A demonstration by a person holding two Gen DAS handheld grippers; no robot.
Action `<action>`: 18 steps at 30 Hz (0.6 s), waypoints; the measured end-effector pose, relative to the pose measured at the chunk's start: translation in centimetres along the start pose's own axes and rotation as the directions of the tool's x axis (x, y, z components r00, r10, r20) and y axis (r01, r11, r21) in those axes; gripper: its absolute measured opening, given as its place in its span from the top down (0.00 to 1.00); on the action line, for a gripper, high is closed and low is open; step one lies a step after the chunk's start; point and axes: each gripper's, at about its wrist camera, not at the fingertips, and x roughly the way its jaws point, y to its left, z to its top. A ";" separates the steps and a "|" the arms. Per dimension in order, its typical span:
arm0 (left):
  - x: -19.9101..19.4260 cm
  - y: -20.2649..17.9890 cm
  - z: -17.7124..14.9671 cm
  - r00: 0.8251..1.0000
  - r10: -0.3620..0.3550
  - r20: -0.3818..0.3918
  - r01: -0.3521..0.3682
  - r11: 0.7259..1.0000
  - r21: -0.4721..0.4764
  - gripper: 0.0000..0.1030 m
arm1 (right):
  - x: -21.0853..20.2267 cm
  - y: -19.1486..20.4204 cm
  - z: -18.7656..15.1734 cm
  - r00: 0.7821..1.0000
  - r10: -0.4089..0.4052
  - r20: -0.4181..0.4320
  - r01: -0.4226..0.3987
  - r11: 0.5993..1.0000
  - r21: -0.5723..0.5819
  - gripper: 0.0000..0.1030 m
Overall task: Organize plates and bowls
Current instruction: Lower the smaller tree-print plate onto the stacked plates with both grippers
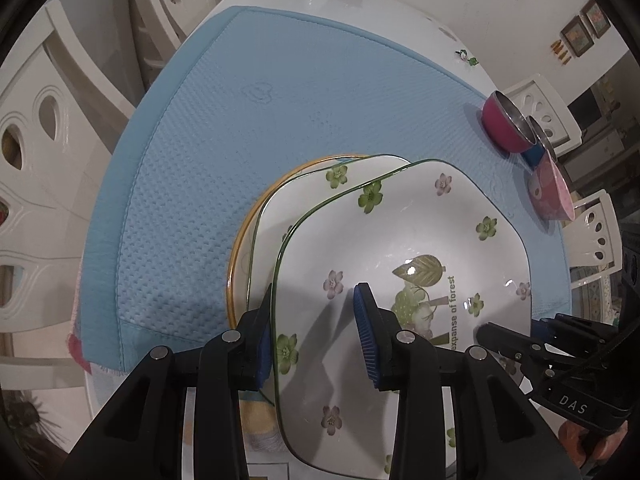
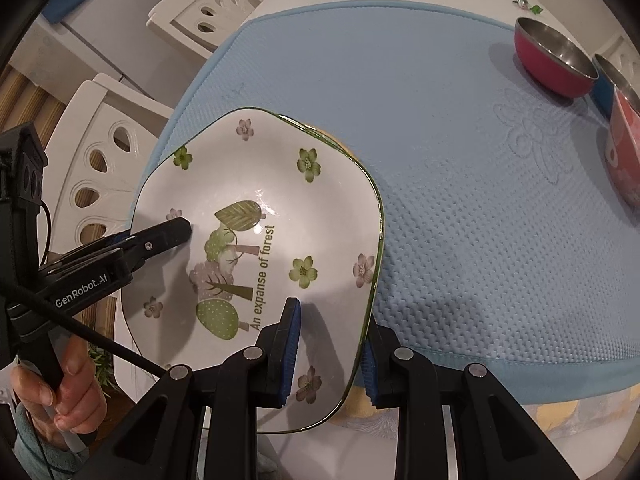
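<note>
Straddling opposite rims of the flowered plate [image 1: 400,248], the left gripper [image 1: 314,336] and right gripper [image 2: 330,354] each clasped it, held slightly off-centre above the plate stack [image 1: 256,240].

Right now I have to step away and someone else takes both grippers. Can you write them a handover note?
Left gripper: jaws astride the left rim of the top floral plate; contact unclear.
Right gripper: astride its right rim, same.
That plate sits over a second floral plate and a yellow-rimmed plate on the blue mat.
Left: settle it, release; three bowls, red, blue, pink, stand unstacked at the mat's right.
</note>
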 end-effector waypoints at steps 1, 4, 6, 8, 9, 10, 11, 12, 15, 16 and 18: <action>0.0 0.0 0.0 1.000 0.002 0.001 -0.002 1.000 0.003 0.68 | 0.0 0.0 0.0 1.000 -0.002 -0.001 0.002 1.000 0.002 0.74; 0.1 -0.1 0.0 1.000 0.010 0.005 -0.010 1.000 0.008 0.69 | 0.2 0.3 0.0 1.000 -0.012 -0.001 0.012 1.000 0.007 0.74; 0.2 -0.3 0.1 1.000 0.020 0.008 -0.020 1.000 0.014 0.69 | 0.6 0.7 0.1 1.000 -0.025 -0.003 0.025 1.000 0.007 0.74; 0.4 -0.5 0.2 1.000 0.027 0.010 -0.028 0.999 0.018 0.69 | 0.8 0.6 0.3 1.000 -0.030 -0.007 0.030 0.999 0.016 0.74; 0.4 -0.5 0.2 1.000 0.027 0.009 -0.027 0.999 0.019 0.69 | 1.0 0.5 0.4 1.000 -0.029 -0.011 0.029 0.999 0.023 0.74; 0.5 -0.4 0.3 1.000 0.022 0.008 -0.023 1.000 0.018 0.69 | 1.2 0.6 0.5 0.999 -0.031 -0.013 0.031 0.999 0.026 0.74; 0.5 -0.3 0.3 1.000 0.018 0.007 -0.018 1.000 0.016 0.69 | 1.3 0.6 0.6 0.999 -0.034 -0.015 0.034 0.999 0.029 0.74; 0.6 -0.3 0.4 1.000 0.014 0.006 -0.014 1.000 0.014 0.69 | 1.5 0.7 0.7 0.999 -0.038 -0.017 0.039 0.999 0.033 0.74; 0.6 -0.1 0.7 1.000 0.007 0.010 -0.007 1.000 0.007 0.69 | 1.9 1.0 1.0 0.998 -0.053 -0.021 0.053 0.998 0.034 0.74; 0.5 0.0 0.8 1.000 0.004 0.011 -0.004 1.000 0.004 0.69 | 2.1 1.2 1.0 0.998 -0.059 -0.023 0.060 0.998 0.032 0.74; 0.5 0.2 0.9 1.000 -0.003 0.012 0.003 1.000 -0.003 0.69 | 2.3 1.6 1.2 0.997 -0.071 -0.025 0.071 0.997 0.026 0.74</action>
